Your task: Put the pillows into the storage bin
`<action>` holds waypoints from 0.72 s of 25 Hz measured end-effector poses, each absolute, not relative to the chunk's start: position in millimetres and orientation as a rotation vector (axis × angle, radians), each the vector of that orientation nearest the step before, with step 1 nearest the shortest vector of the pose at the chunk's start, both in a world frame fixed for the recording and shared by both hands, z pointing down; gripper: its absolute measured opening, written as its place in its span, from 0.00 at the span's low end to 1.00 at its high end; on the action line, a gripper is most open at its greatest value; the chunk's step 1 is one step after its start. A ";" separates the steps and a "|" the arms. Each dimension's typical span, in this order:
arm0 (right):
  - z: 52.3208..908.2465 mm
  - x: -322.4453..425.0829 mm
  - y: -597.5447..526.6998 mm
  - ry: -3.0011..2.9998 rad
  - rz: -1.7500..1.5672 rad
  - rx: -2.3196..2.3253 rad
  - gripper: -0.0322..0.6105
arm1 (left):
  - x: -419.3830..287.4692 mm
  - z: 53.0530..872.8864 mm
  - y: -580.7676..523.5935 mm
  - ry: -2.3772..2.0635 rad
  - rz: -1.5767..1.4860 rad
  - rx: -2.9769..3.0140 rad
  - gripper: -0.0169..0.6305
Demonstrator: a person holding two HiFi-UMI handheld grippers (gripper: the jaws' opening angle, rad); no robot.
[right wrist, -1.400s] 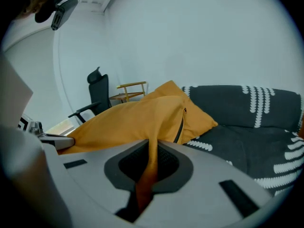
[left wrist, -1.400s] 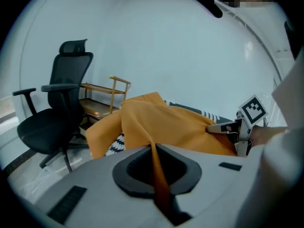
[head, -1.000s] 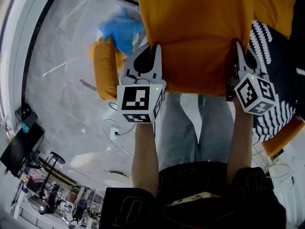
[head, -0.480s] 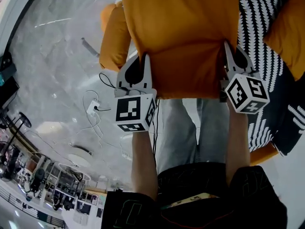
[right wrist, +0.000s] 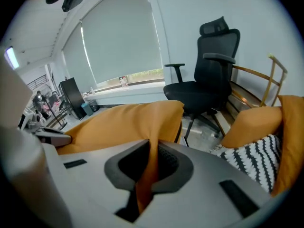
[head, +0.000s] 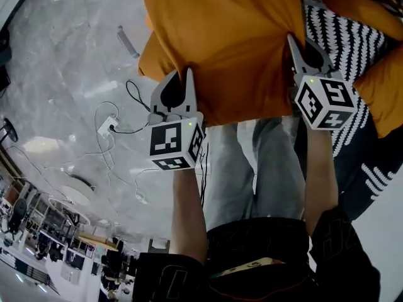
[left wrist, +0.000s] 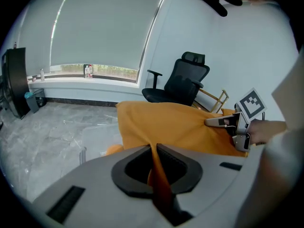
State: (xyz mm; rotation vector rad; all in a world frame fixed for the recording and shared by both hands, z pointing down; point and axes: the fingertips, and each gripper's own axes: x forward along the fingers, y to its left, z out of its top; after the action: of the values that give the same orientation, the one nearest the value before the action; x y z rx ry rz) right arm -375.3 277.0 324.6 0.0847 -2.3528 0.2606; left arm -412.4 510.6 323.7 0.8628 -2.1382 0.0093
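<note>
Soft daylight filters through the shaded window (left wrist: 95,32); pale glare streaks the glossy floor (head: 69,55). Fisheye bending and black corners mark both gripper views, where the orange pillow (left wrist: 161,127) blurs nearest the lens.

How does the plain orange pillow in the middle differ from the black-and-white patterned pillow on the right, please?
The orange pillow is one plain colour; the patterned pillow has black-and-white rows. The orange pillow is held up in the air; the patterned pillow lies untouched. Both are soft fabric.

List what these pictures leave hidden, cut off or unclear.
Orange pillow: top cut off by head view's upper edge.
Striped pillow: partly behind the orange pillow, head view.
Office chair: base hidden behind orange pillow, left gripper view.
Windowsill items: too small, left gripper view.
</note>
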 end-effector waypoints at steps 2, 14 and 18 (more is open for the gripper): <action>324.9 -395.0 278.1 -2.372 0.223 0.058 0.09 | -424.7 326.1 514.8 -2.163 -0.002 0.832 0.08; 374.5 -410.6 256.5 -2.362 0.292 0.160 0.41 | -451.4 370.3 538.9 -2.116 -0.119 0.744 0.03; 372.5 -405.7 267.6 -2.348 0.388 0.142 0.37 | -447.4 356.8 512.3 -2.066 -0.235 0.893 0.02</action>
State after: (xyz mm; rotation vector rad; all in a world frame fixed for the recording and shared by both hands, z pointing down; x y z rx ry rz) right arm -405.7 267.6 372.5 0.1417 -2.3476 0.3879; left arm -447.4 512.3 356.8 0.8934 -2.0660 -0.2348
